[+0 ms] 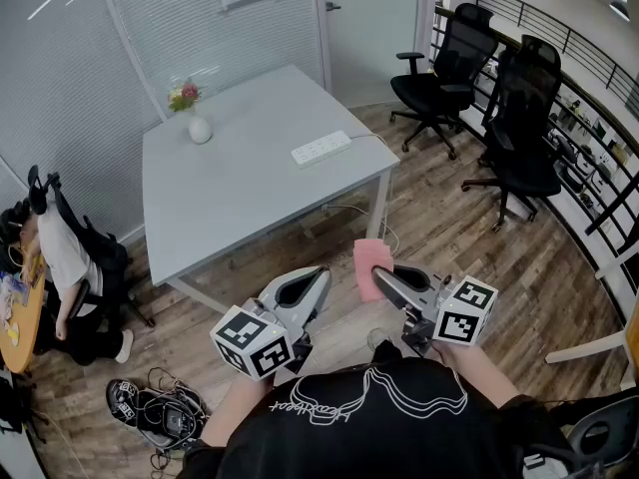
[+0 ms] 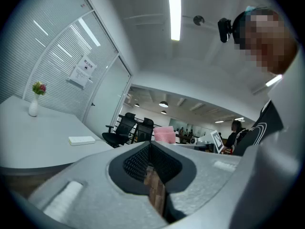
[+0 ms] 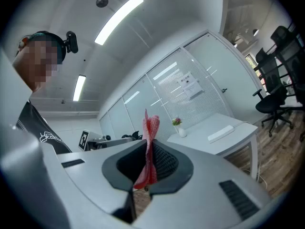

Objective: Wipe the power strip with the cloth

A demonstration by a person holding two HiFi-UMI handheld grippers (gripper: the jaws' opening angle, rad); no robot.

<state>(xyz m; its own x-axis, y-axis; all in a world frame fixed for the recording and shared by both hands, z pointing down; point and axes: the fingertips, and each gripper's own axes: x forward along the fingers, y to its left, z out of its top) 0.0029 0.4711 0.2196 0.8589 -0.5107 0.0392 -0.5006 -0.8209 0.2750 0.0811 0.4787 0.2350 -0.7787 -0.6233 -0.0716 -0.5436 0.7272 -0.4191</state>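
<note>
Currently, the right gripper (image 1: 380,274) clamps the pink cloth (image 1: 370,263); the left gripper (image 1: 319,275) appears closed and empty. Approach the white power strip (image 1: 320,148) near the right edge of the table (image 1: 230,198), then press the cloth flat.

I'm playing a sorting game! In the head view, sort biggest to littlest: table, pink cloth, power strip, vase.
1. The table, by far.
2. The cloth and the power strip look about alike; the cloth is nearer the camera, so no ranking.
3. The vase, smallest.
</note>
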